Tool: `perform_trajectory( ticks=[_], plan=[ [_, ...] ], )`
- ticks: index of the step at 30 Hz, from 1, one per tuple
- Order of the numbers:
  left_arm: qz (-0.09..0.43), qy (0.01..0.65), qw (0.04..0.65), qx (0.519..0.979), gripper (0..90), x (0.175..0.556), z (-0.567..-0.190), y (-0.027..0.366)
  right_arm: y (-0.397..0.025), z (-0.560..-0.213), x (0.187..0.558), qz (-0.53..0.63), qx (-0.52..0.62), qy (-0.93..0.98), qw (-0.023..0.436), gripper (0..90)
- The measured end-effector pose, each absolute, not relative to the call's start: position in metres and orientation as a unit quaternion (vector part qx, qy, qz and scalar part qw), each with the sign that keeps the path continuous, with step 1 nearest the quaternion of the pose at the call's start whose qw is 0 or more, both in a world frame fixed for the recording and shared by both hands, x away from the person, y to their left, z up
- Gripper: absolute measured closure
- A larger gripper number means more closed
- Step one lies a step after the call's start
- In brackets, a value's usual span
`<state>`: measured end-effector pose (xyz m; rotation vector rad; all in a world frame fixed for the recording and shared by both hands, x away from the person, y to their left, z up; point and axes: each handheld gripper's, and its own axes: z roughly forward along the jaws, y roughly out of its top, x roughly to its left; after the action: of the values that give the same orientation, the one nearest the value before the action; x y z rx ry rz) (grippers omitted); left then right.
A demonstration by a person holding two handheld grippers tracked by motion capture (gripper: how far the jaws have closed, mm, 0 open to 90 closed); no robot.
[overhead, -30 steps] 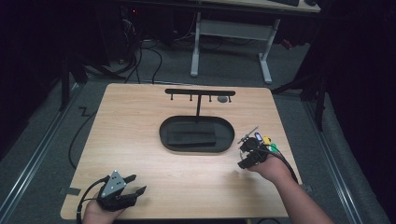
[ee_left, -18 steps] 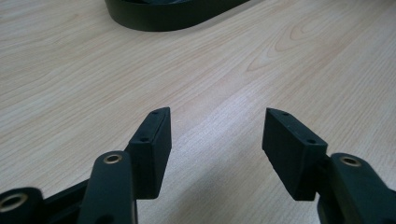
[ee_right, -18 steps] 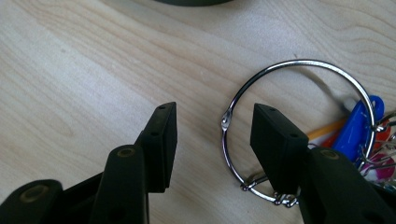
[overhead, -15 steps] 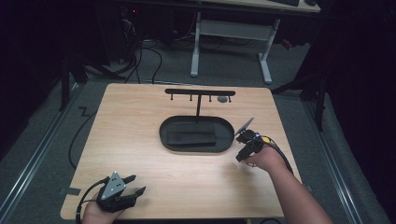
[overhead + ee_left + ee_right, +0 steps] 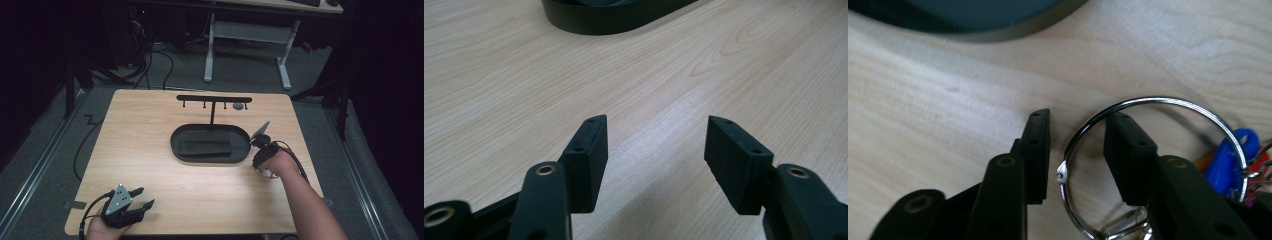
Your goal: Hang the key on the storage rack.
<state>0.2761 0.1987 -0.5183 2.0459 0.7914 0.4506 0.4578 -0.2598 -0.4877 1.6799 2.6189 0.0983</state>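
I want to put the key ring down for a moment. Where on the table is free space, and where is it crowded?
Free: the bare wood left of the oval tray, and the wide strip between the tray and the left gripper. Crowded: the right side, where the right gripper straddles the key ring close to the tray's end, and behind the tray, at the hook stand.

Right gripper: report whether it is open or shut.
Open. The right gripper has its fingers apart, straddling the wire of the key ring without pinching it.

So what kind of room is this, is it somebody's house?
Probably not a house: it looks like a lab or workroom. A wooden table stands on grey floor with black cables trailing behind, another desk's metal legs beyond, and a person works hand-held grippers.
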Motion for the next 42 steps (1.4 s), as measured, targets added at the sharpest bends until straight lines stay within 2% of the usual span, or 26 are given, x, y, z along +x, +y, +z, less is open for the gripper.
perform_trajectory(
  ticks=[8,14,28,35,42],
  plan=[
    [0.177,0.323,0.441,0.819,43.2,0.277,-0.518,0.202,-0.258,-0.487,0.46,0.018,0.56,0.828,0.019,74.8],
    [0.176,0.324,0.445,0.816,43.0,0.275,-0.517,0.205,-0.258,-0.488,0.459,0.015,0.552,0.834,0.016,86.2],
    [0.184,0.323,0.451,0.811,42.5,0.275,-0.517,0.207,-0.251,-0.485,0.45,-0.003,0.501,0.864,0.036,87.0],
    [0.185,0.324,0.445,0.814,42.2,0.273,-0.518,0.207,-0.25,-0.463,0.438,0.004,0.462,0.886,0.038,87.1],
    [0.189,0.325,0.444,0.813,42.1,0.272,-0.518,0.21,-0.252,-0.423,0.42,0.013,0.435,0.899,0.057,87.4]
  ],
)
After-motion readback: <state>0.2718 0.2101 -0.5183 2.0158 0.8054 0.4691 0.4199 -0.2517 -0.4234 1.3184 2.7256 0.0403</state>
